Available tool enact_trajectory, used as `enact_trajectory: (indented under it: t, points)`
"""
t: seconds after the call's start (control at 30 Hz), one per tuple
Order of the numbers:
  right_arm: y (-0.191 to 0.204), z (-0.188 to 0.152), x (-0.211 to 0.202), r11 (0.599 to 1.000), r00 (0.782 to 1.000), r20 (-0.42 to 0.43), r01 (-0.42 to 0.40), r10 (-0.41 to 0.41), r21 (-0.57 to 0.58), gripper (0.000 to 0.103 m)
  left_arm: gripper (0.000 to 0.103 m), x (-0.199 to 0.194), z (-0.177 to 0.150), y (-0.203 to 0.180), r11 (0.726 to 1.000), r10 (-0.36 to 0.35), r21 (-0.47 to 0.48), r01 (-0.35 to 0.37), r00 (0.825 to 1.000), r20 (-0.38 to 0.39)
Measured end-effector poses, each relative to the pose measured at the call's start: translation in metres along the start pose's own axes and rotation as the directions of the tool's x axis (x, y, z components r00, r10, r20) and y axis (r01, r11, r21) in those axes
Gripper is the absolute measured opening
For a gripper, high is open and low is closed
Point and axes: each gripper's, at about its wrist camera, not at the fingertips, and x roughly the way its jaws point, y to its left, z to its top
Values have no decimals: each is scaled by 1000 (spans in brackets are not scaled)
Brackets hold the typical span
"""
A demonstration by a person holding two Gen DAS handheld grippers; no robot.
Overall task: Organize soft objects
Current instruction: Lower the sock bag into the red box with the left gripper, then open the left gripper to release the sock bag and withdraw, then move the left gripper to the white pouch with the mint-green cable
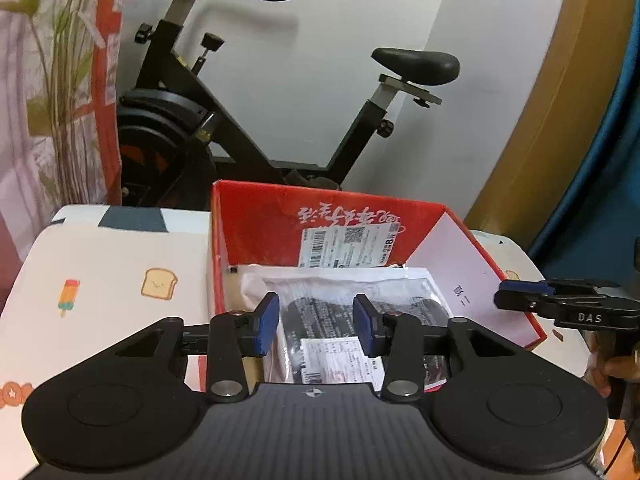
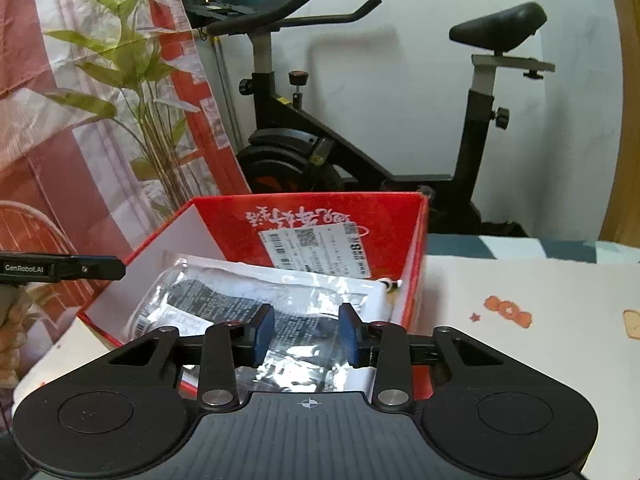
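Inside the red box (image 1: 256, 220) on the surface, a plastic-wrapped packet (image 1: 360, 292) already lies; both grippers, left (image 1: 316, 322) and right (image 2: 306, 334), hover above it, fingers apart and empty.

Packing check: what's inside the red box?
The red box holds a clear plastic bag with something dark folded inside. Whatever lies beneath the bag is covered.

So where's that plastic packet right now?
The packet lies inside the red box on the table, seen in both views, in front of the exercise bike.
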Motion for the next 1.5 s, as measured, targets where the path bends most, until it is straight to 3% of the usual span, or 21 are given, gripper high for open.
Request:
enact_trajectory:
  t: [0.13,0.33,0.53,0.6,0.63,0.67,0.73,0.77,0.8,0.87,0.97,1.07,1.17,1.27,1.5]
  points:
    - [2,0,3,999,1000,-12,-6,6,32,30,39,5,-3,-14,999,15,33,-15,1000,-10]
    - [24,-7,1,996,998,-27,62,-64,-71,33,39,1,-14,-35,990,87,111,-89,996,19]
    - [39,-11,-10,991,996,17,87,-86,-101,45,40,-23,-28,-46,976,173,114,-184,980,99]
    - [43,-14,-13,991,995,31,98,-96,-96,54,41,-31,-34,-46,975,192,95,-203,975,113]
    - [45,-16,-15,991,994,40,100,-97,-84,64,41,-35,-36,-45,974,201,85,-211,973,115]
    - [46,-18,-16,992,994,50,104,-100,-78,69,46,-39,-39,-45,973,209,76,-218,971,115]
    - [53,-23,-19,989,991,63,120,-115,-85,76,73,-48,-42,-45,971,223,62,-231,968,118]
    - [58,-26,-22,987,989,73,132,-125,-95,82,95,-53,-45,-45,971,227,49,-235,965,128]
    - [62,-29,-24,985,988,88,138,-129,-99,84,103,-60,-48,-44,971,228,33,-235,963,146]
    - [68,-35,-31,986,985,115,141,-131,-86,93,103,-71,-54,-43,972,231,6,-236,957,175]
    - [76,-43,-42,991,982,145,129,-122,-41,103,103,-77,-64,-42,965,263,-16,-263,953,148]
    - [88,-53,-51,983,968,179,184,-177,-26,103,103,-83,-76,-44,957,288,-11,-289,947,141]
    - [99,-68,-60,976,958,198,215,-206,-25,103,103,-88,-89,-48,938,347,-28,-346,929,131]
    - [108,-84,-64,969,950,208,244,-231,-37,103,103,-92,-105,-51,936,350,-26,-350,928,126]
    - [116,-127,-54,980,975,115,194,-188,-46,97,103,-86,-133,-48,942,335,-56,-331,940,64]
